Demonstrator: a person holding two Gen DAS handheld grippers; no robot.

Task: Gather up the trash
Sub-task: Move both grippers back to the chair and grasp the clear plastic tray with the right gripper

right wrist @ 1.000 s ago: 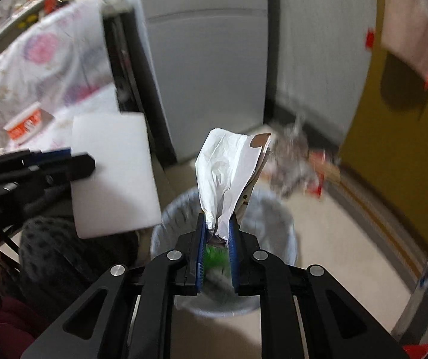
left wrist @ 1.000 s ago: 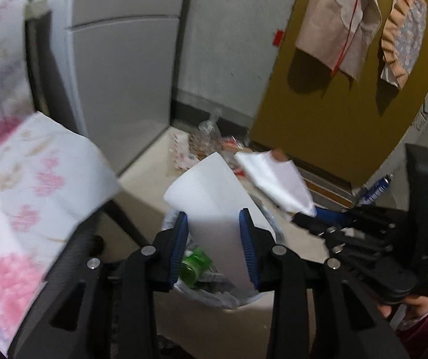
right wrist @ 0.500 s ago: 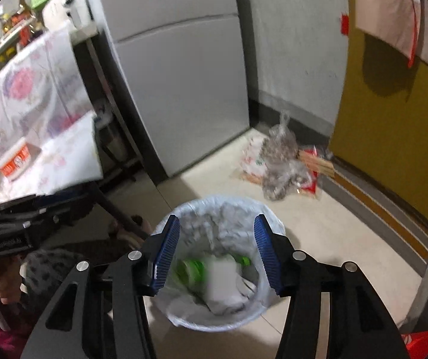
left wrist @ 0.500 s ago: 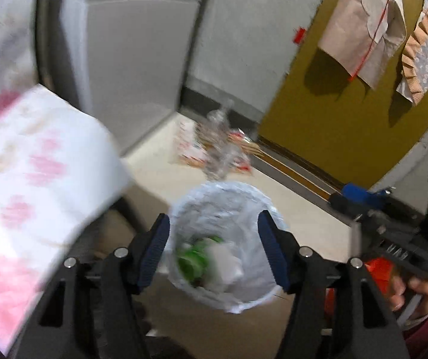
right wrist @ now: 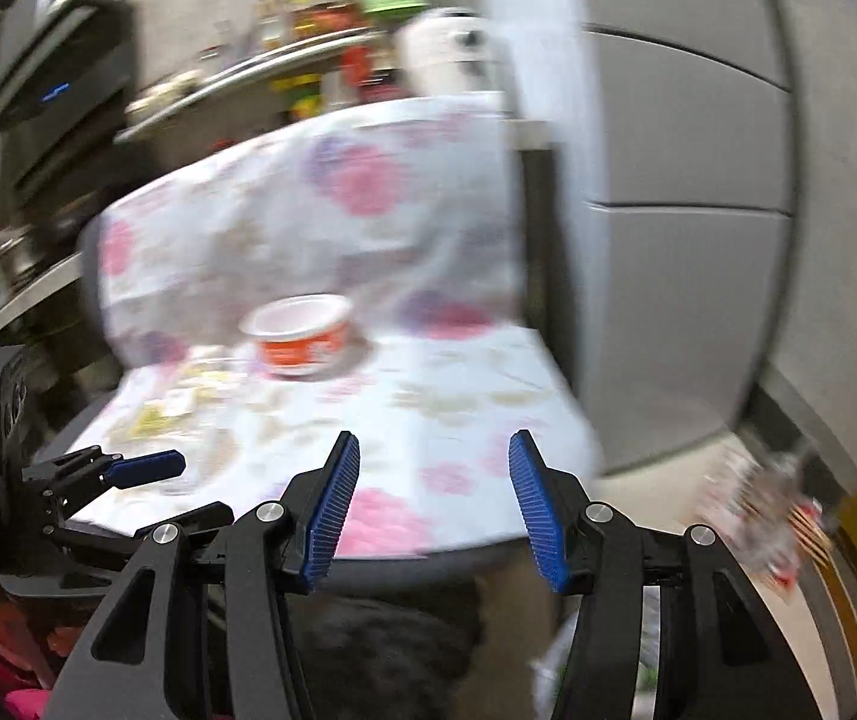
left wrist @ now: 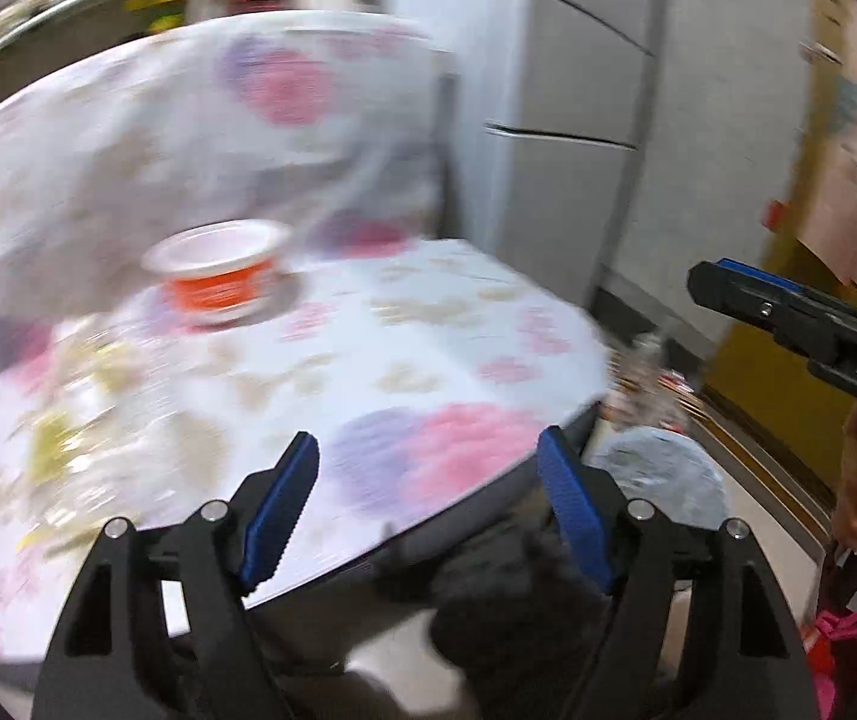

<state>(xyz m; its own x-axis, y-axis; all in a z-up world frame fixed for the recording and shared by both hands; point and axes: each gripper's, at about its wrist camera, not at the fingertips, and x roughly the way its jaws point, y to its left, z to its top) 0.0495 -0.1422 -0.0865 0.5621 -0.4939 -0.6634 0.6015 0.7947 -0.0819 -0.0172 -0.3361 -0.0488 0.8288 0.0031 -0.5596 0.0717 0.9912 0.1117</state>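
Observation:
An empty white cup with an orange-red band [left wrist: 218, 273] stands on the flower-patterned cloth [left wrist: 368, 360] over a chair seat; it also shows in the right wrist view [right wrist: 302, 336]. My left gripper [left wrist: 428, 504] is open and empty, near the seat's front edge. My right gripper [right wrist: 434, 504] is open and empty, also before the seat. Some pale scraps [right wrist: 176, 402] lie left of the cup. The lined trash bin [left wrist: 662, 468] sits on the floor right of the chair. Both views are motion-blurred.
A grey fridge [right wrist: 686, 240] stands right of the chair. A bag of litter [right wrist: 770, 516] lies on the floor by the yellow door [left wrist: 788, 372]. Shelves with jars [right wrist: 308, 66] are behind the chair.
Both grippers let go of their white papers over the bin and opened. Both then swung up and left from the bin to the cloth-covered chair with the cup.

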